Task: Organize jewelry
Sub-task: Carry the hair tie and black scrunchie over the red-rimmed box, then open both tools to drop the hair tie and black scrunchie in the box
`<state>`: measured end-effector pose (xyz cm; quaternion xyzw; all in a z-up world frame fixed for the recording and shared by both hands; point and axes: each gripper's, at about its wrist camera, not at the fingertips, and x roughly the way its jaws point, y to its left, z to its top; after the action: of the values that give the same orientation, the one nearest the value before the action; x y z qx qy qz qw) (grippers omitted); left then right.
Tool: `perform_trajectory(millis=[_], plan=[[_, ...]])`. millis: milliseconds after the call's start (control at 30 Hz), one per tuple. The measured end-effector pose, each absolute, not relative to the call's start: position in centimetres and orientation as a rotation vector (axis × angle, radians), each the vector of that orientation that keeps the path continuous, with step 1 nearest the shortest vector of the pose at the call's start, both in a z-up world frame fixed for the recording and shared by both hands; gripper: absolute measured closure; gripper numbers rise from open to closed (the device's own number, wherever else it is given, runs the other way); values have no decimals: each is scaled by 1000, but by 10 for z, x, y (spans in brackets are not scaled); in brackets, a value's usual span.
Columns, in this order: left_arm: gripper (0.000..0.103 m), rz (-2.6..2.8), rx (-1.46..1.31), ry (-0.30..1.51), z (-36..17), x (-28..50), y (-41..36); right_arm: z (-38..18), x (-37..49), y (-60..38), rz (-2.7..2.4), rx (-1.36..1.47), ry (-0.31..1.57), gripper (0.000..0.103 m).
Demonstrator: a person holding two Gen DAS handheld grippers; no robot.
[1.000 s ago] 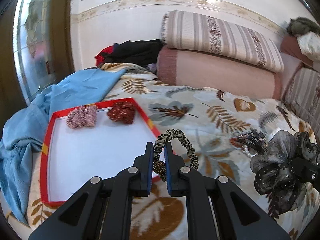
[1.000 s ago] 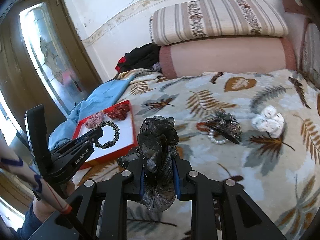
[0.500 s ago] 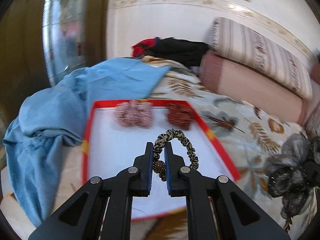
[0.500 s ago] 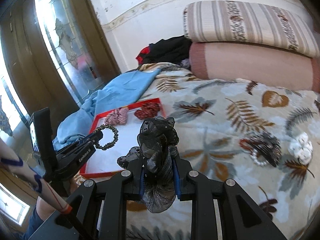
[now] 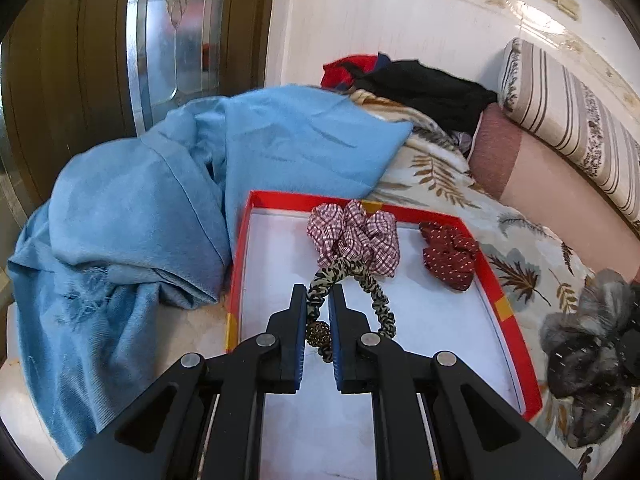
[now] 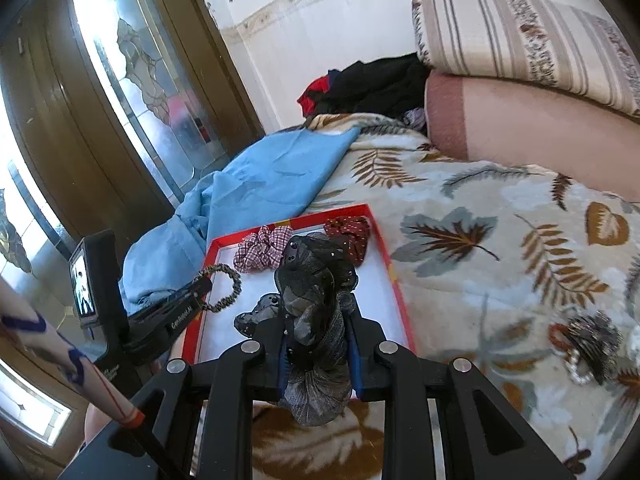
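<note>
In the left wrist view, my left gripper is shut on a leopard-print hair tie with a brown bead, held over the white floor of a red-rimmed tray. The tie's loop reaches to a checked scrunchie at the tray's far side. A dark red dotted scrunchie lies beside it. My right gripper is shut on a black sheer hair bow, which hangs over the tray and hides part of it. The left gripper shows at the tray's left.
A blue cloth is bunched against the tray's left and far sides. Pillows and dark clothes lie at the wall. A dark hair ornament with pearls rests on the leaf-print bedspread to the right. A glazed door stands left.
Both grippers have swung left towards the tray, each keeping its grip. The hair tie, earlier beside the tray's right rim, is now over its floor. The bow now hangs over the tray.
</note>
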<state>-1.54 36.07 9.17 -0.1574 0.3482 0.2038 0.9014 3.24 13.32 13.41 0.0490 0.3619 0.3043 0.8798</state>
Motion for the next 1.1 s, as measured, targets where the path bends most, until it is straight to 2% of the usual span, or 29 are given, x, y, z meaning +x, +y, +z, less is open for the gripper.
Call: perform_trajectory(millis=[633, 867, 1100], plan=[[93, 448, -285, 811, 68, 17, 370, 75, 113, 204, 594, 98, 915, 77], [93, 443, -284, 828, 64, 20, 368, 63, 128, 211, 577, 97, 940, 73], [93, 445, -285, 832, 62, 21, 368, 58, 134, 213, 563, 86, 953, 66]])
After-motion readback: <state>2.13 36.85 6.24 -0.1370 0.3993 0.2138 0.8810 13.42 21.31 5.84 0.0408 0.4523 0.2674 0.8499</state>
